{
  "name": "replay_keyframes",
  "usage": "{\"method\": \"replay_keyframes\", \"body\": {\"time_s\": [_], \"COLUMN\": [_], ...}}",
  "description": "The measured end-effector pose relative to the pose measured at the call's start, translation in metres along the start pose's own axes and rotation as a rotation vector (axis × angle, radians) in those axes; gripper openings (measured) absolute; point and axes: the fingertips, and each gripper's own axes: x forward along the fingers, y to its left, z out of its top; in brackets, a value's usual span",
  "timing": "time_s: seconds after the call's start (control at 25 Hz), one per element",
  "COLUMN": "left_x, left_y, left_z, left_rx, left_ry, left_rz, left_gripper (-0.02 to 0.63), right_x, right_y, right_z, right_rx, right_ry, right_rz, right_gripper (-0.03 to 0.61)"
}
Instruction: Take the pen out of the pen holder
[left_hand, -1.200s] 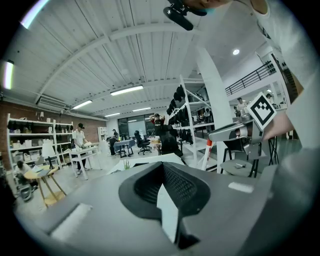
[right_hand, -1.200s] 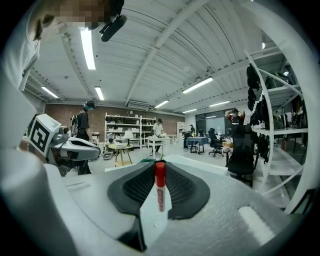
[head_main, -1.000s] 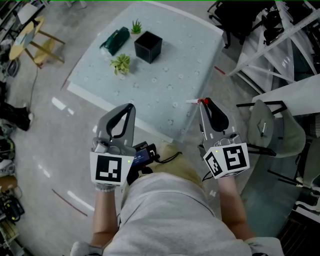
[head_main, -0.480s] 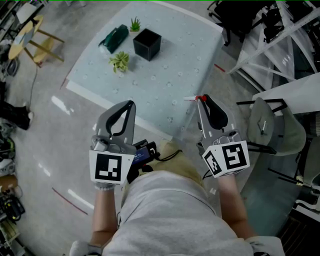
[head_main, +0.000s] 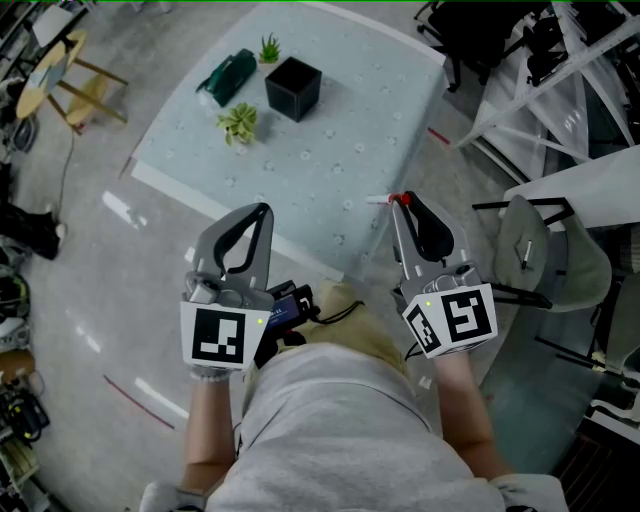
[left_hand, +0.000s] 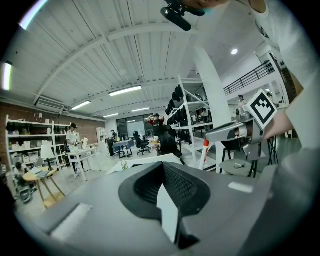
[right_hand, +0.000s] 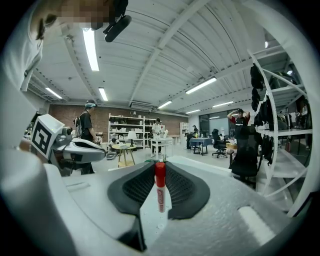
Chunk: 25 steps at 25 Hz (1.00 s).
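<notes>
The black square pen holder (head_main: 294, 88) stands at the far side of the pale table (head_main: 330, 150), well ahead of both grippers. My right gripper (head_main: 399, 201) is held level near the table's front right edge, shut on a white pen (right_hand: 160, 195) with a red cap (head_main: 404, 198). The pen stands upright between the pads in the right gripper view, where the right gripper (right_hand: 159, 167) closes on it. My left gripper (head_main: 262, 211) hangs in front of the table's near edge, shut with nothing in it. In its own view the left gripper (left_hand: 162, 166) has its tips together.
Two small green plants (head_main: 240, 123) and a dark green case (head_main: 228, 78) sit next to the pen holder. A grey chair (head_main: 540, 255) and white racks (head_main: 560, 70) stand to the right. A wooden stool (head_main: 75, 85) is at the far left. People stand in the background of both gripper views.
</notes>
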Motion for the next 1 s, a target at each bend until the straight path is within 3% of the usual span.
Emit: {"method": "replay_keyframes", "body": {"time_s": [1.0], "left_x": [-0.0017], "left_y": [0.0003], "left_z": [-0.0025], "left_rx": [0.004], "left_ry": [0.004], "left_rz": [-0.001], "left_gripper": [0.017], "right_x": [0.0025], "right_y": [0.0073], "right_z": [0.0019], "right_rx": [-0.003], "right_ry": [-0.004], "right_rz": [0.014], "right_gripper": [0.064]}}
